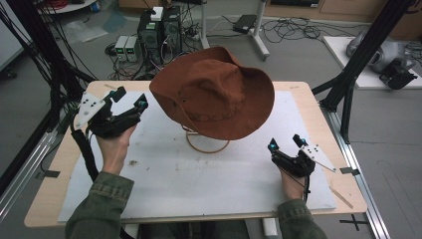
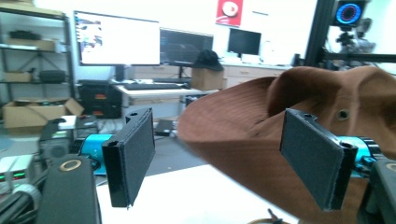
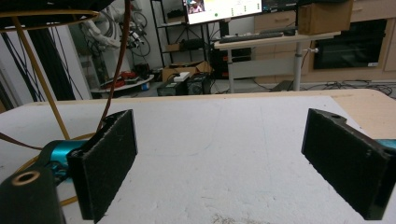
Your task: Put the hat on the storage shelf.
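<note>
With the brown hat [image 1: 214, 94] perched on its wire stand [image 1: 206, 143] mid-counter, the left tool [image 1: 128, 99], jaws spread and empty beside the brim, should probably straddle that brim squarely before clamping, while the right tool [image 1: 284, 142] waits released.

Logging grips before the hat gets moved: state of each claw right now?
Left claw: open, empty, beside the brown hat.
Right claw: open, empty, over the white mat.

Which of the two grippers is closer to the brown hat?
Left. The left gripper sits just beside the hat brim, jaws open; the right gripper rests lower on the table, apart from it.
</note>
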Available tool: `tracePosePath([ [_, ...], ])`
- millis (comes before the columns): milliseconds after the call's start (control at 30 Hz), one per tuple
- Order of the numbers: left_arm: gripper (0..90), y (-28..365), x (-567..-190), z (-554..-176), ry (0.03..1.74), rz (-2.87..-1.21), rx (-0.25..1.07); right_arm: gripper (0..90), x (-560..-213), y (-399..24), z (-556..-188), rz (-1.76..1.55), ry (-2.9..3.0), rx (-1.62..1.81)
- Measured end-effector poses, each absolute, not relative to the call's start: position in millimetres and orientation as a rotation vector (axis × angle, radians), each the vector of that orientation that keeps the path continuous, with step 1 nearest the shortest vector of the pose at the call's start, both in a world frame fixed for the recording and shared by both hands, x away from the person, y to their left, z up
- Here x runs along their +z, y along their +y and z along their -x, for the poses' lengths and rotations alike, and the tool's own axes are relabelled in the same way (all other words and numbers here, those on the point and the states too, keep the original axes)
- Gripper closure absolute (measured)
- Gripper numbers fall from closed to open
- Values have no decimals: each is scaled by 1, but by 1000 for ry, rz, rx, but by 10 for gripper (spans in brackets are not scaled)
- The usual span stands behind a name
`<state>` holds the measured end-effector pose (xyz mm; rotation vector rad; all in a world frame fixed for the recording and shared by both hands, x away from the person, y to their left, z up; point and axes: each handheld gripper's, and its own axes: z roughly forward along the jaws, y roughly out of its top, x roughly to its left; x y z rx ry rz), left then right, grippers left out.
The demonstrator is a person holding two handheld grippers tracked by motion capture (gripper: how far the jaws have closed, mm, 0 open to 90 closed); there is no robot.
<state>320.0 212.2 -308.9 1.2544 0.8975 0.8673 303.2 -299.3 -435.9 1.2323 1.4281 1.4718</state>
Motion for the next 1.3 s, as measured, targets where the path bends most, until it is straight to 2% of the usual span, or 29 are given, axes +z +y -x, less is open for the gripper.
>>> tracePosePath([
  [233,211,226,-321,-311,944,-1235,872,97,-436,-298,-302,-1235,1434,1471],
  [433,195,233,-332,-303,981,-1259,940,97,-436,-298,-303,-1230,1435,1469],
  [800,193,252,-380,-284,1096,-1251,1018,97,-436,-296,-304,-1223,1447,1468],
  [1300,190,267,-417,-258,1183,-1234,1099,96,-438,-291,-305,-1226,1458,1450],
])
